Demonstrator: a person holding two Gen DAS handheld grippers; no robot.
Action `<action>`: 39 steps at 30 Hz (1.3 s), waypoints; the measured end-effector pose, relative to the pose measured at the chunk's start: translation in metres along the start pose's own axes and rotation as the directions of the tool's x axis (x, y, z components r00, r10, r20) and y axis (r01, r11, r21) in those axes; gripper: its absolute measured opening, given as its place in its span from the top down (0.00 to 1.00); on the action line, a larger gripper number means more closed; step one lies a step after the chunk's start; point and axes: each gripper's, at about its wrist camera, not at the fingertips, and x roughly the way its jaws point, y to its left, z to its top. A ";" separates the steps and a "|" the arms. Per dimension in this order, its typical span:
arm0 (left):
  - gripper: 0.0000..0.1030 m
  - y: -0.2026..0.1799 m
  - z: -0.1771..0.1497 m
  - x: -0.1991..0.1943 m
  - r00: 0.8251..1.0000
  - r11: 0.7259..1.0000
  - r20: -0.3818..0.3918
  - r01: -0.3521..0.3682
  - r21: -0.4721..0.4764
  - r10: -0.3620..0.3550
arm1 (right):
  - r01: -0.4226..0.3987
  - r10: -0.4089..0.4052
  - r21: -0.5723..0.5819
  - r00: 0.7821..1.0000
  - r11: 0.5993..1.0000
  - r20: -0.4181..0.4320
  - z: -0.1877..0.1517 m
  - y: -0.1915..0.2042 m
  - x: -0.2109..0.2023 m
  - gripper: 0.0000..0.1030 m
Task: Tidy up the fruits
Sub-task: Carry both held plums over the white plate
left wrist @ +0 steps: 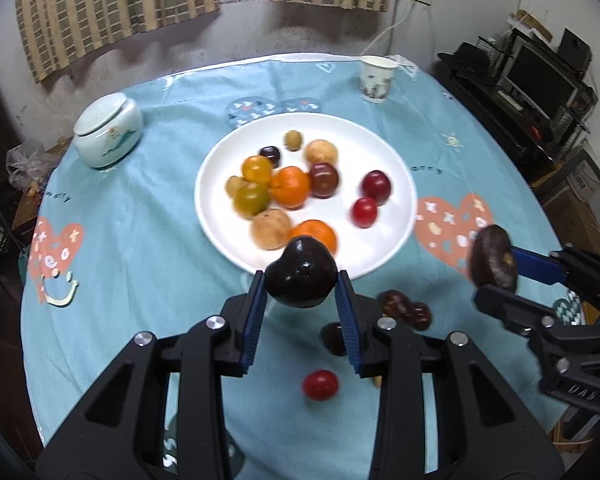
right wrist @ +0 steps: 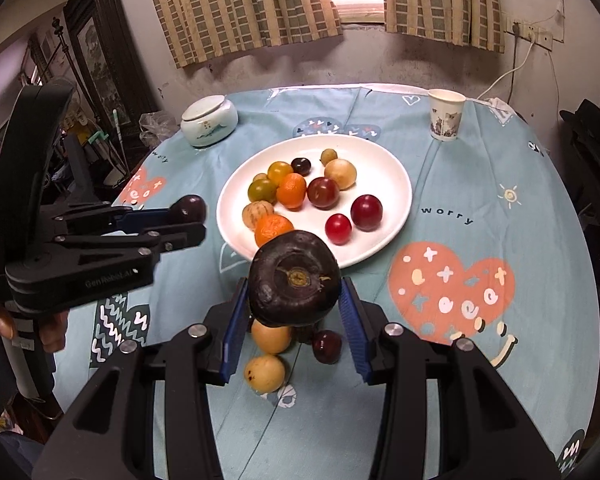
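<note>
Blue tablecloth (left wrist: 140, 240); both hand-held grippers angled down, each clamping dark fruit.

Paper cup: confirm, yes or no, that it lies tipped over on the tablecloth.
No. The paper cup stands upright on the tablecloth, open mouth up, beyond the white plate.

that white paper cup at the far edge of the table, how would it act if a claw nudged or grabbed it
The white printed paper cup probably weighs little; no contents are visible from here. It stands upright, taller than its narrow base, so a push near the rim would likely tip it rather than slide it on the blue tablecloth. Its thin wall would probably buckle under a firm squeeze.
</note>
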 end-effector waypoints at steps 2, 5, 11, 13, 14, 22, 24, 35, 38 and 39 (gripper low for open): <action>0.66 0.015 -0.009 -0.001 1.000 1.000 0.005 -0.021 -0.020 0.021 | 0.005 -0.005 0.006 1.000 1.000 -0.017 -0.008 -0.004 0.000 0.57; 0.66 0.046 -0.031 -0.001 0.999 0.996 -0.018 -0.042 -0.072 0.041 | 0.023 -0.021 0.023 0.998 0.999 -0.059 -0.032 -0.014 0.000 0.57; 0.66 0.092 -0.092 0.002 0.988 0.982 -0.134 -0.103 -0.158 0.082 | 0.046 -0.031 0.075 0.982 0.996 -0.184 -0.084 -0.027 0.010 0.57; 0.66 0.092 -0.102 0.003 0.986 0.981 -0.154 -0.093 -0.170 0.067 | 0.036 -0.021 0.068 0.977 0.997 -0.212 -0.094 -0.023 0.014 0.57; 0.66 0.090 -0.105 0.004 0.986 0.982 -0.158 -0.089 -0.168 0.062 | 0.030 -0.016 0.061 0.975 0.998 -0.220 -0.096 -0.020 0.015 0.57; 0.66 0.058 -0.093 0.002 0.992 0.994 -0.123 -0.025 -0.105 0.012 | -0.012 0.017 0.023 0.977 1.000 -0.212 -0.094 -0.004 0.015 0.57; 0.66 0.051 -0.086 0.005 0.992 0.996 -0.123 -0.019 -0.086 0.009 | -0.019 0.023 0.022 0.976 1.000 -0.215 -0.091 -0.001 0.018 0.57; 0.65 0.013 0.035 0.038 0.998 0.998 -0.026 0.056 -0.030 -0.057 | 0.022 -0.022 -0.077 1.000 0.997 0.007 0.041 -0.001 0.048 0.57; 0.65 0.009 0.055 0.061 0.998 0.998 -0.047 0.048 -0.038 -0.050 | 0.041 -0.041 -0.044 0.999 0.998 0.000 0.068 -0.018 0.073 0.57; 0.65 0.007 0.059 0.068 0.997 0.998 -0.053 0.045 -0.040 -0.047 | 0.042 -0.042 -0.033 0.999 0.999 -0.003 0.074 -0.022 0.079 0.57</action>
